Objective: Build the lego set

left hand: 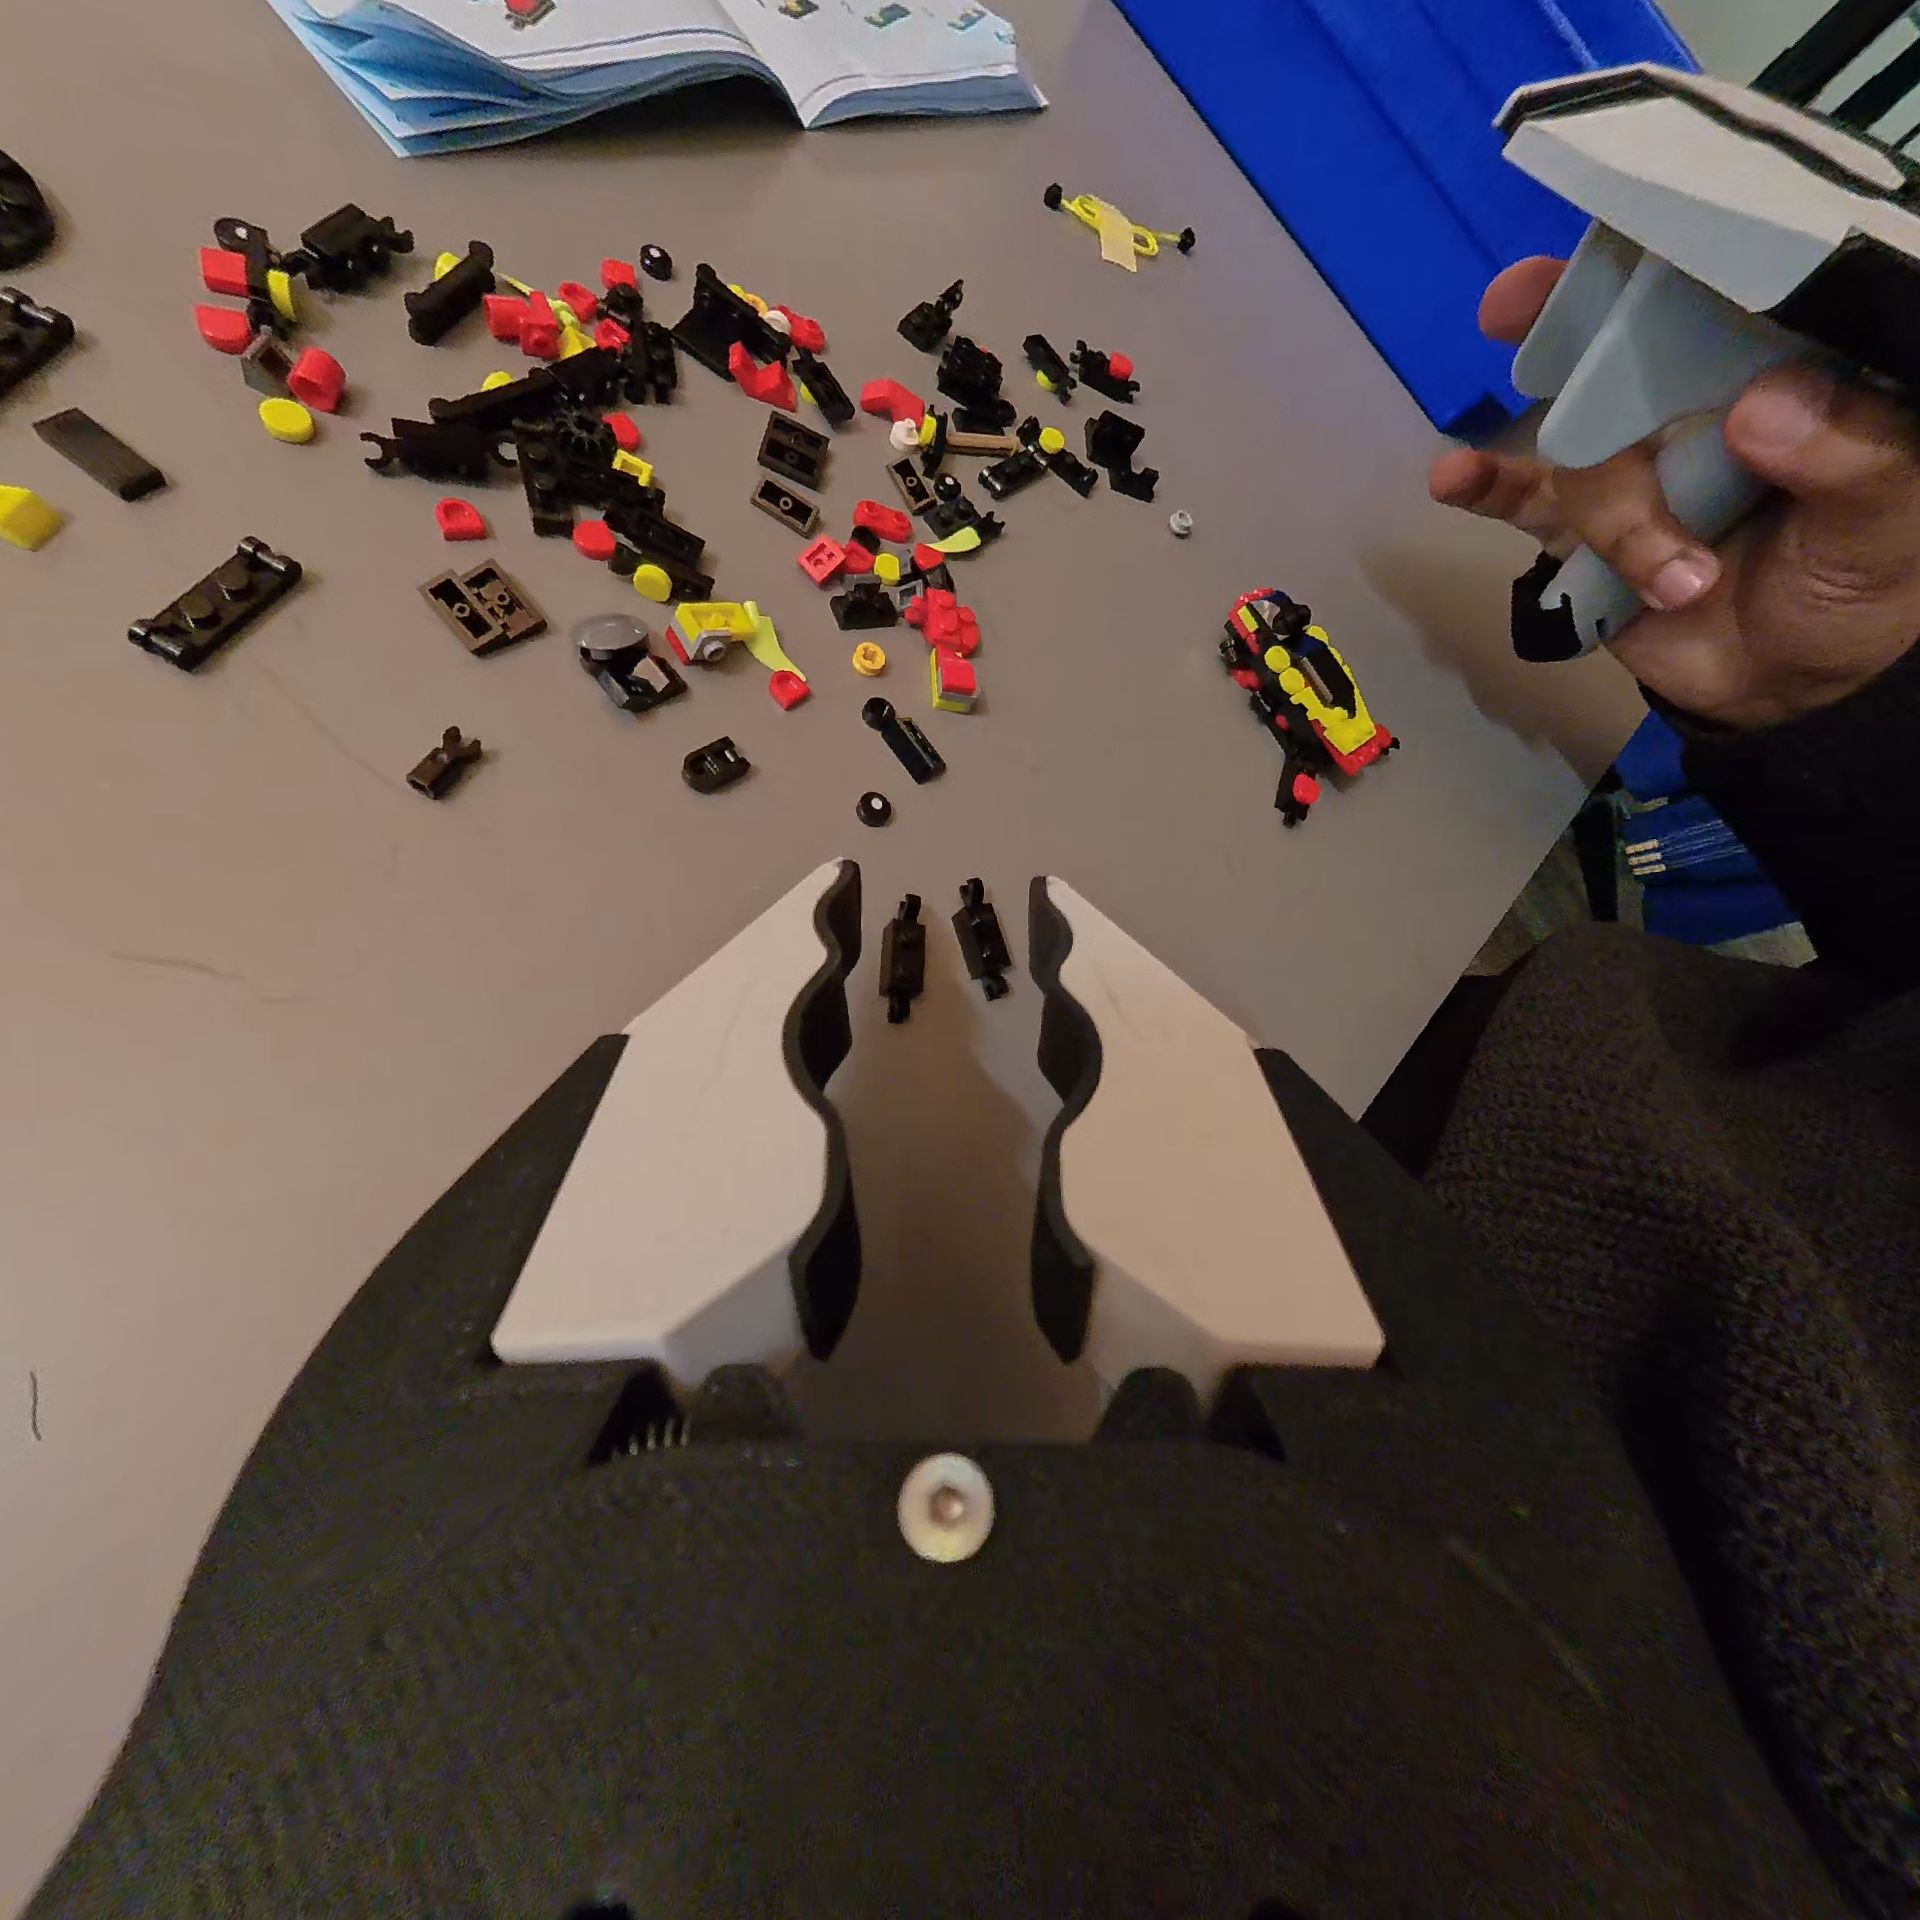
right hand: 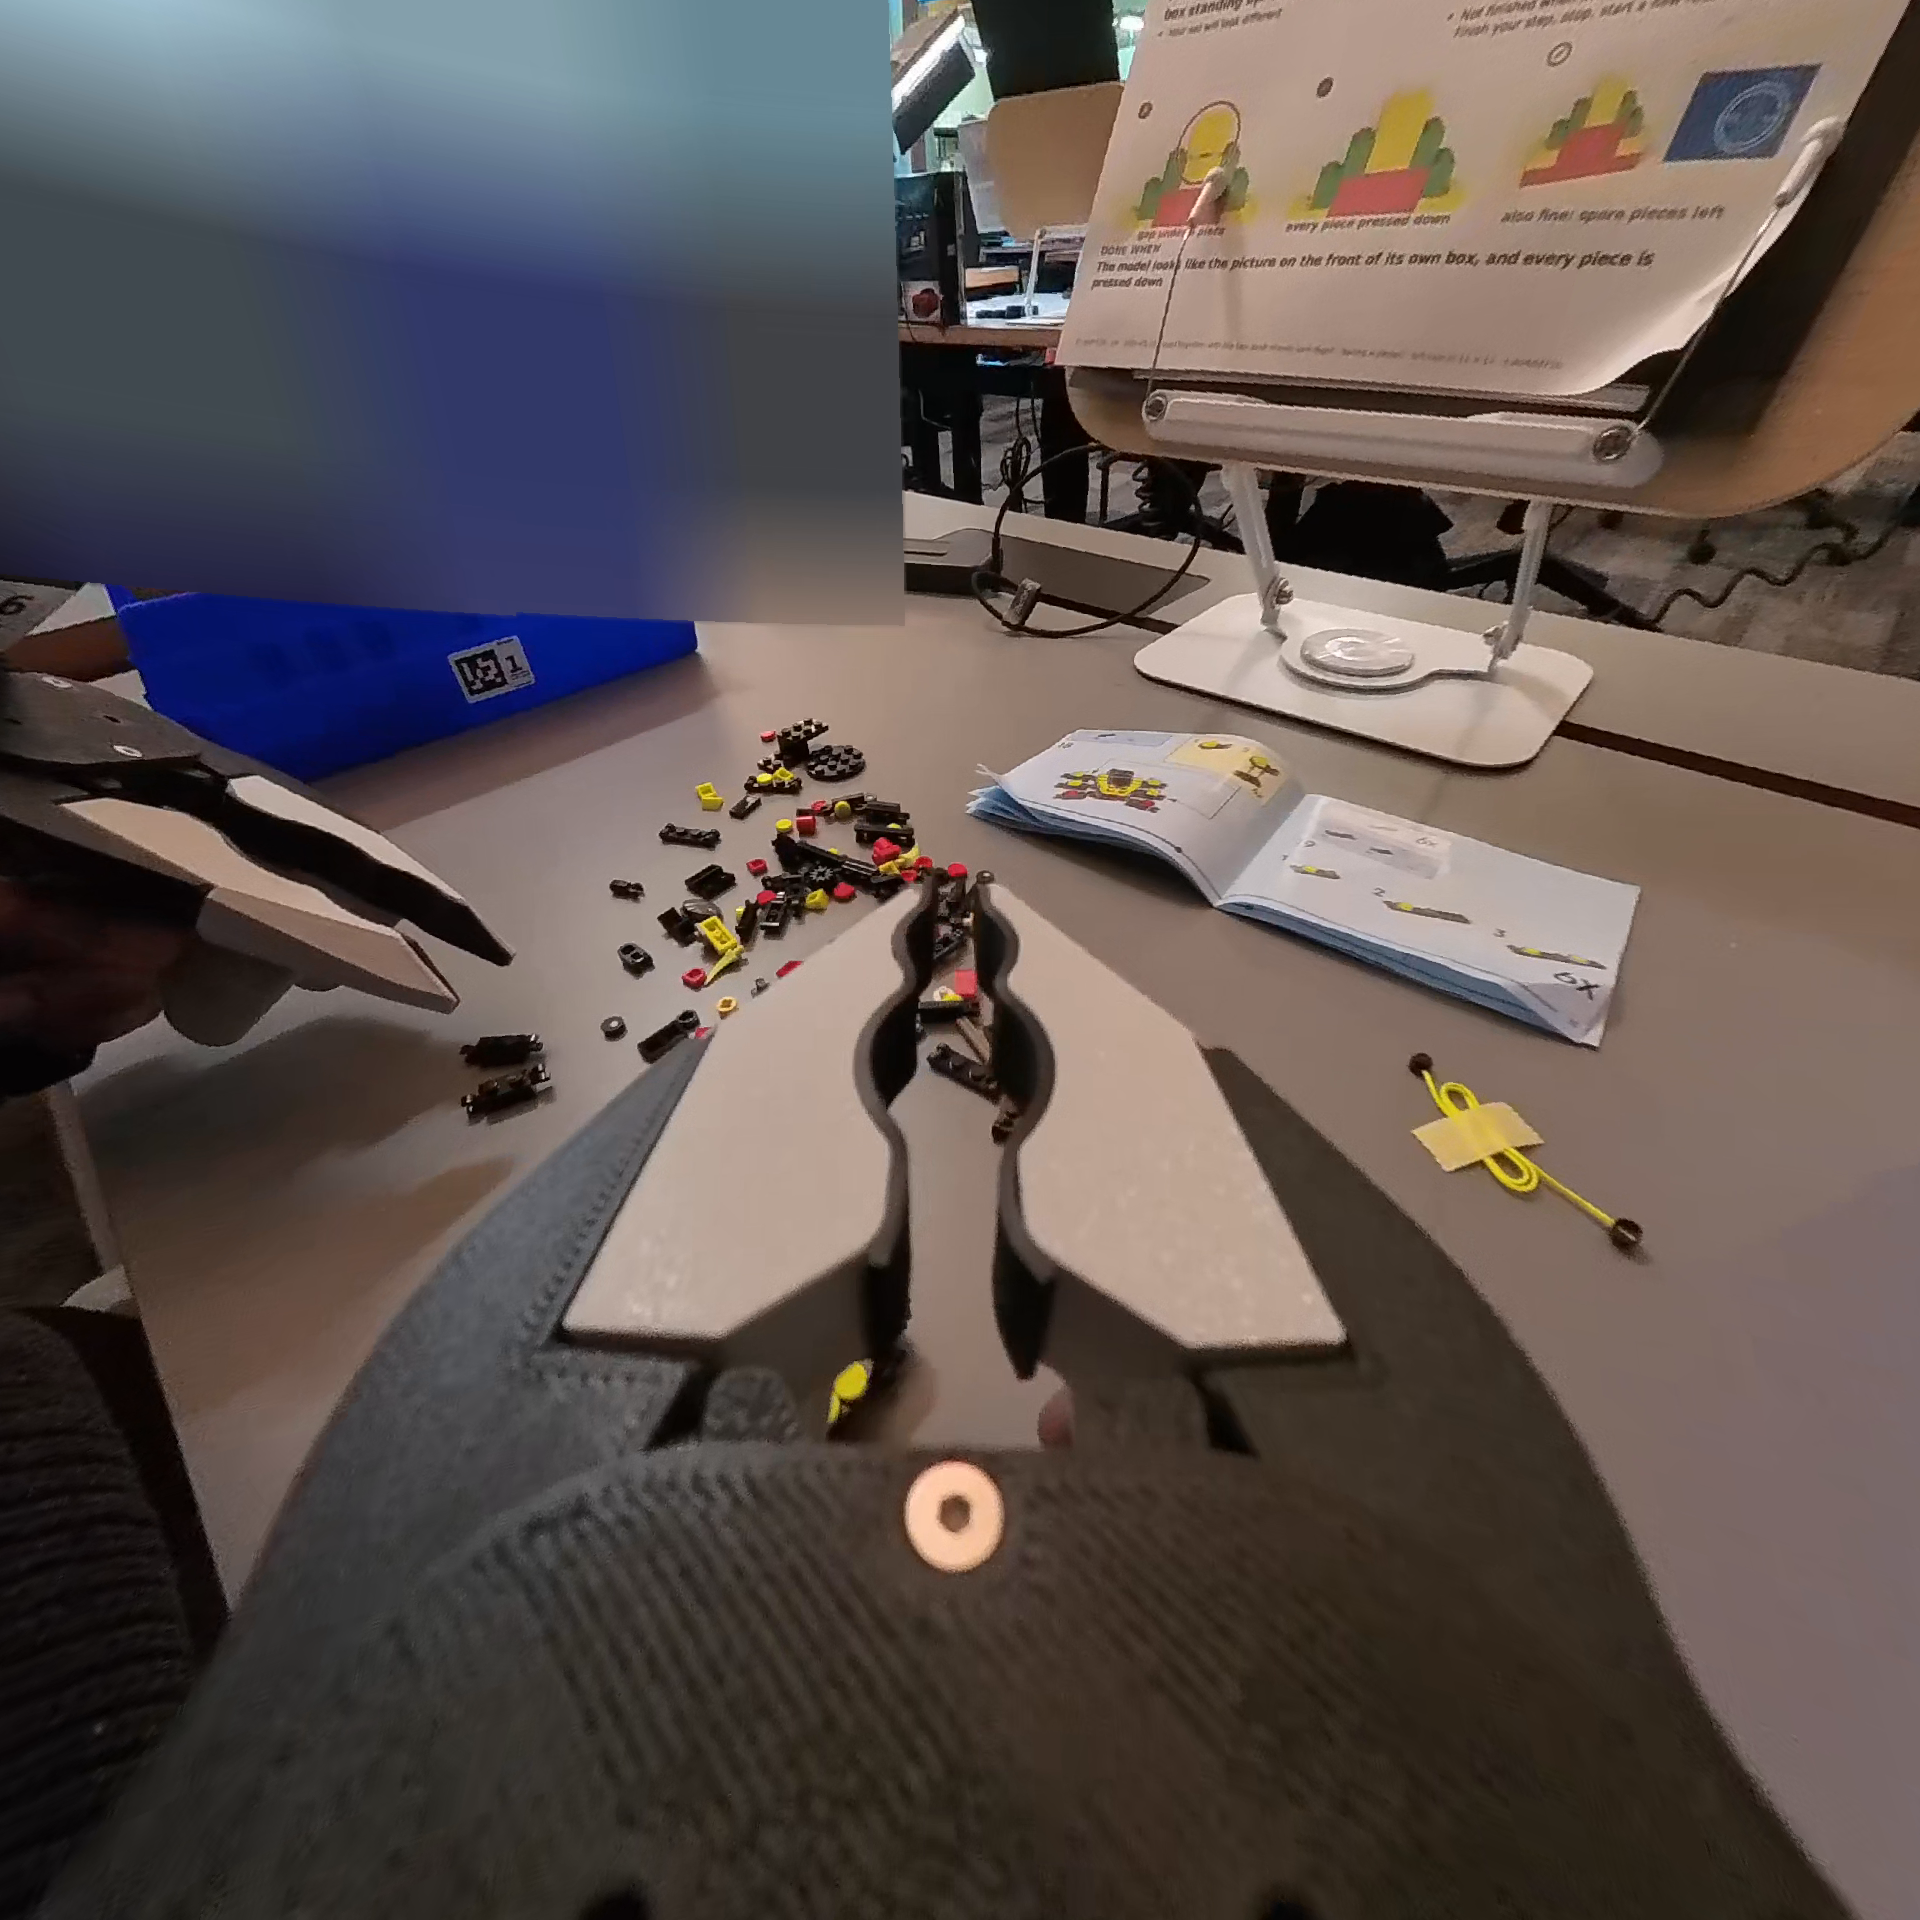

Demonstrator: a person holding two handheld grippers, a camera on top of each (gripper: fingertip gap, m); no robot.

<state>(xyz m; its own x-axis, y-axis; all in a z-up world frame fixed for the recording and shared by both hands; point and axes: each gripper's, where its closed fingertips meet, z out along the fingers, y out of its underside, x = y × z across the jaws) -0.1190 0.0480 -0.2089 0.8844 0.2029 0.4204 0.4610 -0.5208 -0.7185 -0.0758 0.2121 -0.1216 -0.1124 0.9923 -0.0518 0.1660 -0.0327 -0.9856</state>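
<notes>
My left gripper (left hand: 945, 878) is open and hovers low over the grey table (left hand: 260, 987). Two small black clip pieces (left hand: 902, 956) (left hand: 982, 935) lie side by side on the table between its fingertips, and neither pad touches them. The right wrist view shows that gripper (right hand: 473, 977) above the same two pieces (right hand: 504, 1070). My right gripper (right hand: 954, 894) has its jaws only a narrow slit apart and holds nothing that I can see. In the left wrist view a hand holds it (left hand: 1558, 618) up at the right. A part-built red, yellow and black model (left hand: 1304, 696) lies below it.
A pile of loose black, red and yellow pieces (left hand: 665, 436) (right hand: 810, 873) is spread over the table's middle. An open booklet (right hand: 1299, 873), a yellow string with tape (right hand: 1486, 1143), a blue bin (right hand: 343, 686) and a page stand (right hand: 1361, 665) sit around it. The table edge runs close on the right. Tip to tip, the grippers are about 20 cm apart.
</notes>
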